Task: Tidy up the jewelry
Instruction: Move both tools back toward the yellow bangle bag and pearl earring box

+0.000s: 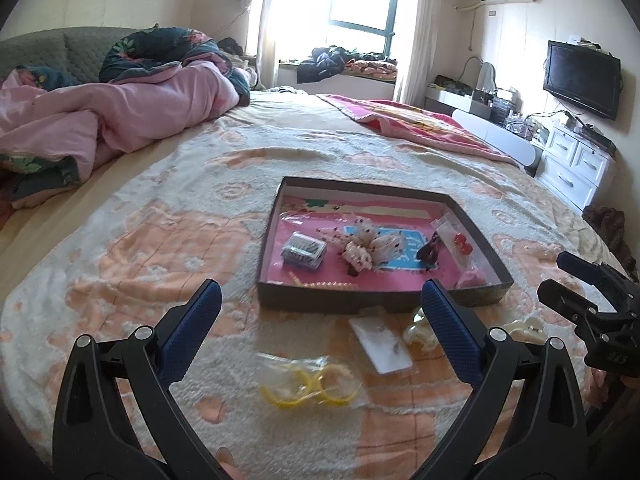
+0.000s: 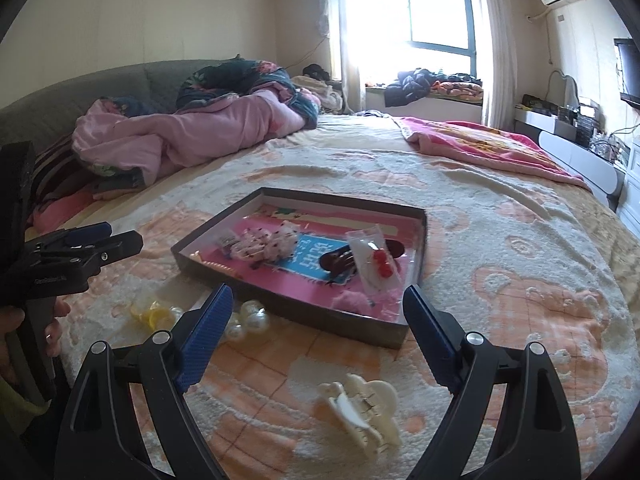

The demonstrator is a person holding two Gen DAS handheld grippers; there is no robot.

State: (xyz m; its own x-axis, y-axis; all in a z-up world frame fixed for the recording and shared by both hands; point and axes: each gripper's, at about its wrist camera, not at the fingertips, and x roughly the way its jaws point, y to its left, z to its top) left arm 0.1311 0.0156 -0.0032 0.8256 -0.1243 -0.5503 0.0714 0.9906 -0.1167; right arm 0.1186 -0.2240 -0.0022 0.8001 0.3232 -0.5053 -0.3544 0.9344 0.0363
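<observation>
A shallow dark tray (image 1: 372, 302) with a pink floor lies on the blanket-covered bed (image 1: 160, 240), a little beyond both tools. Inside it, from left to right, sit a small clear box (image 1: 304, 251), a bunch of white spotted hair ties (image 1: 370, 246), a dark hair clip (image 1: 427, 251) and a clear packet with red pieces (image 1: 460, 240).

On the bed just near the tray lie loose pieces: a clear bag of yellow rings (image 1: 308, 386), a white earring card (image 1: 380, 344), a pearl clip (image 2: 246, 318) and, nearest in the right wrist view, a cream claw clip (image 2: 360, 408).

The left hand-held gripper (image 1: 320, 316) hangs over the yellow rings with its jaws spread wide and nothing between them. The right hand-held gripper (image 2: 318, 310) likewise stands wide apart and empty, above the cream claw clip.
</observation>
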